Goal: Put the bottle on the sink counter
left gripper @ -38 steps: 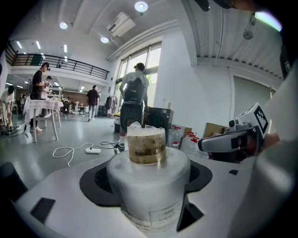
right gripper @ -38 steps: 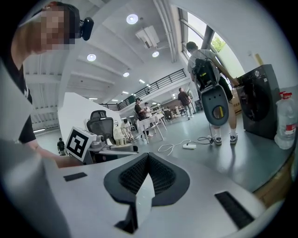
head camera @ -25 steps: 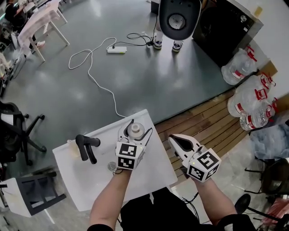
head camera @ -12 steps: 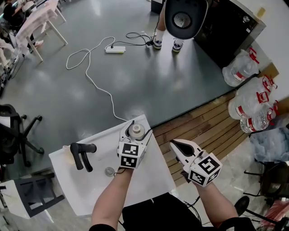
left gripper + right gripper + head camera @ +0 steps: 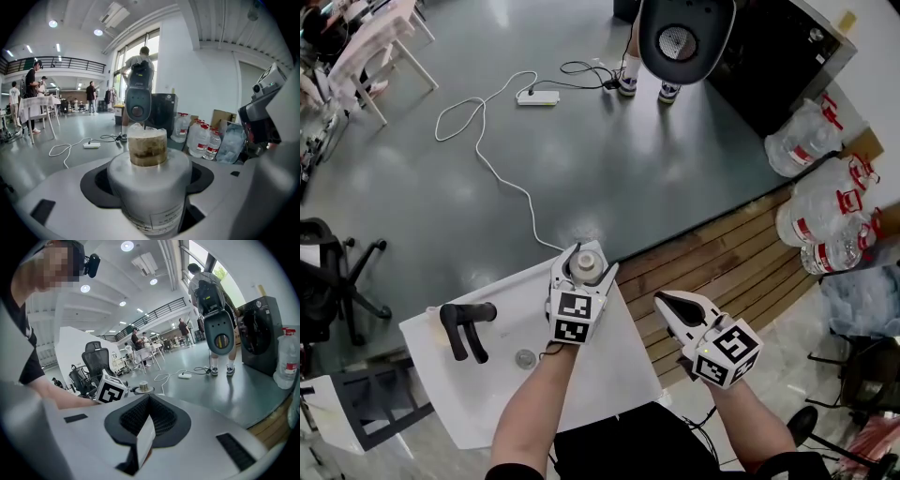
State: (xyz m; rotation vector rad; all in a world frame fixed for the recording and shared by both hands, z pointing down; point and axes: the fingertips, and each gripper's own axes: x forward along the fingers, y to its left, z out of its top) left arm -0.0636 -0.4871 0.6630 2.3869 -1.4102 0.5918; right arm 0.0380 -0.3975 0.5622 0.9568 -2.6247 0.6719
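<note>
At the sink counter (image 5: 623, 361), left tongs (image 5: 587, 260) grip the bottle (image 5: 149, 180).

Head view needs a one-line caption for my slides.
Left gripper clamps a white bottle at the sink counter's far edge; right gripper shut and empty.

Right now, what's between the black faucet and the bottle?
Nothing but bare white sink between the faucet and the bottle in the left gripper; the drain sits off that line. Head view shows it.
</note>
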